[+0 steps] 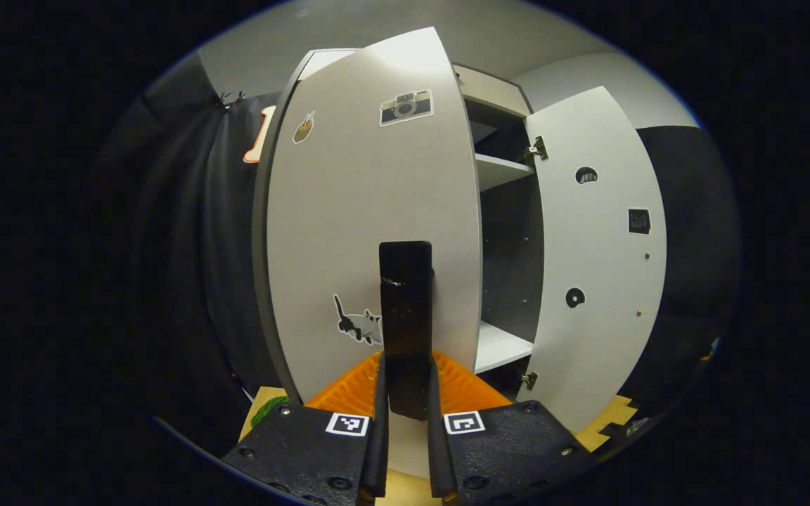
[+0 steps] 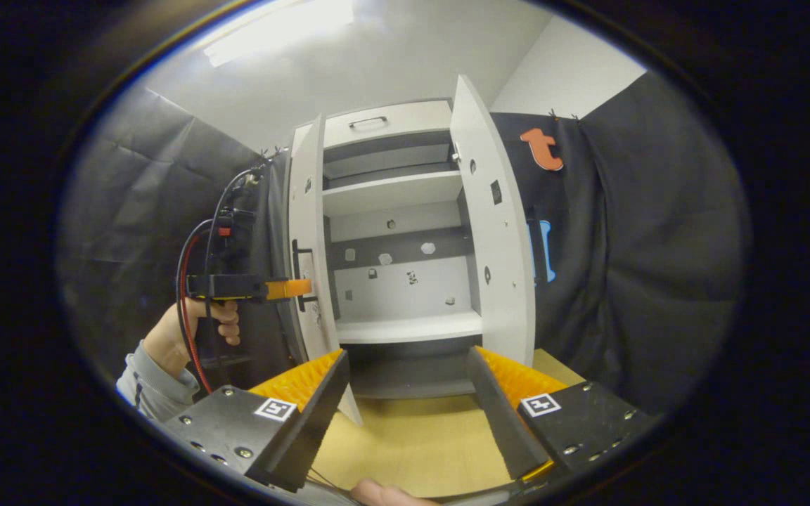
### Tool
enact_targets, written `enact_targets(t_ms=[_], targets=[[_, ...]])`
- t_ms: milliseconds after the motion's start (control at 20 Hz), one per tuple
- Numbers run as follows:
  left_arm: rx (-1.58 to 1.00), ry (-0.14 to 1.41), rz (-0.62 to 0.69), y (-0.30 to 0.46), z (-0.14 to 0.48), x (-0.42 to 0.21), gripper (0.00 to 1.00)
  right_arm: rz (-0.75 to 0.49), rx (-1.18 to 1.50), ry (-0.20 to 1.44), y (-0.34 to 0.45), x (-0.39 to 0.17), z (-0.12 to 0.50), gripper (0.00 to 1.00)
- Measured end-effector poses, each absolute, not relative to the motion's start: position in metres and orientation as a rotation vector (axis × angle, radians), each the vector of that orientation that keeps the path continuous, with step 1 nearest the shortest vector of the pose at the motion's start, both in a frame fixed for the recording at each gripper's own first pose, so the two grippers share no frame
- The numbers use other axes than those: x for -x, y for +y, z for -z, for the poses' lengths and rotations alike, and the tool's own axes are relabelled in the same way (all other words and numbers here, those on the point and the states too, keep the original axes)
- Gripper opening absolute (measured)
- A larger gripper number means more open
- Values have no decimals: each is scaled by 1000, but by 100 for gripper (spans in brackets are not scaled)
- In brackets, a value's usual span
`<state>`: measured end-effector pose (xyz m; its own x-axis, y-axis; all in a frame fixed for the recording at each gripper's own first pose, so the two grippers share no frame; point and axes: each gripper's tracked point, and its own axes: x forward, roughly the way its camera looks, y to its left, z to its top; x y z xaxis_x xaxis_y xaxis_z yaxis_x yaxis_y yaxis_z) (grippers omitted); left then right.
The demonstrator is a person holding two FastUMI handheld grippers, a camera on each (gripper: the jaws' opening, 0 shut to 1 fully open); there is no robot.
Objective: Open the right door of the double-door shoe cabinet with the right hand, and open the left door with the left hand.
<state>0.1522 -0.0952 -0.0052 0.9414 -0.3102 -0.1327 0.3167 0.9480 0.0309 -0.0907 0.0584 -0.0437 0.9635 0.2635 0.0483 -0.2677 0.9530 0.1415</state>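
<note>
The white left door, with small stickers on its face, stands swung out from the shoe cabinet. My left gripper is shut on its black vertical handle. The right door is swung wide, its inner face towards me. In the right gripper view the cabinet stands open with both doors out: left door, right door. My right gripper is open, holds nothing and sits back from the cabinet. The left gripper, held by a hand, sits at the left door's handle.
White shelves inside the cabinet are bare. A drawer with a handle sits on top. Black cloth walls close in on both sides. The wooden floor spreads out before the cabinet. Cables hang from the left gripper.
</note>
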Motion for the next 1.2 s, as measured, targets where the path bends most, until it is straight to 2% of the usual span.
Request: enact_targets(t_ms=[900,1200], targets=[[-50,127,277,-59,3,-141,19,-269,-165,-14,80,78,55,100],[-68,118,197,-37,1,-145,11,-266,-174,-22,79,80,57,100]])
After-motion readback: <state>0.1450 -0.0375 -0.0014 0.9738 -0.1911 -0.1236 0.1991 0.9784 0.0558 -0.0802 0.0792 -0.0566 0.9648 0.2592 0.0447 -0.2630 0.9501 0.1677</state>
